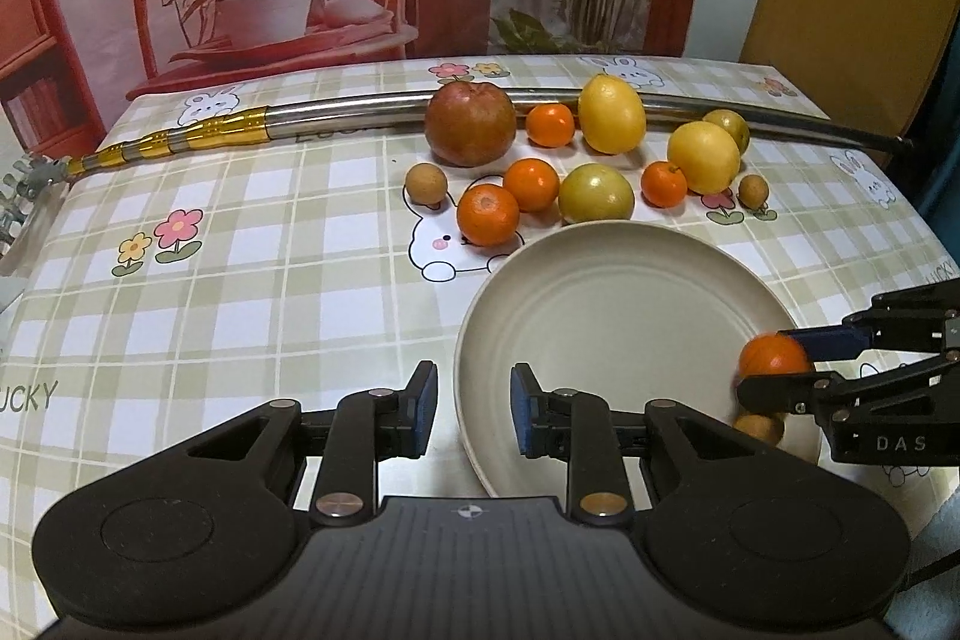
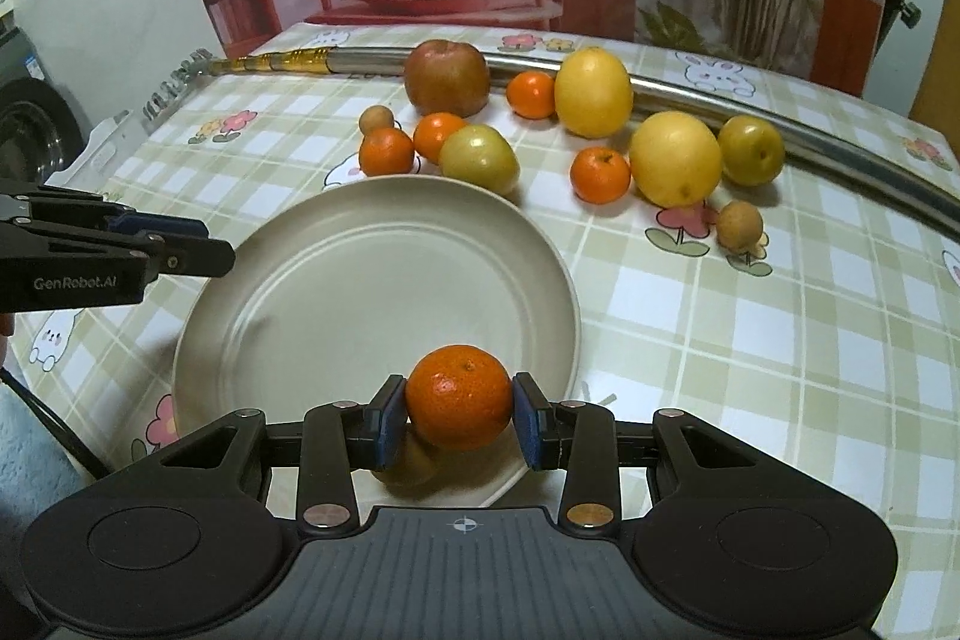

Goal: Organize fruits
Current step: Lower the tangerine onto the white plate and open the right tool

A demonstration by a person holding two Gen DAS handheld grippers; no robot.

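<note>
Mandarin (image 2: 459,397), small, round and probably light with a soft peel, sat clamped at its widest part between the right gripper (image 2: 459,415) pads, above the near rim of the beige plate (image 2: 336,244). Beneath the jaws lay 1 small brown fruit (image 2: 408,463), partly hidden. Ahead of the jaws the plate was bare, offering open room. Left gripper (image 1: 474,409) hung with jaws apart and empty over the plate's far-side rim. Beyond the plate, 11 loose fruits clustered before a metal pole (image 2: 660,85).

We see our right gripper (image 1: 774,361) clamp a mandarin (image 1: 772,355) over the plate (image 1: 600,292), our left gripper (image 1: 474,411) parted beside loose fruit.
</note>
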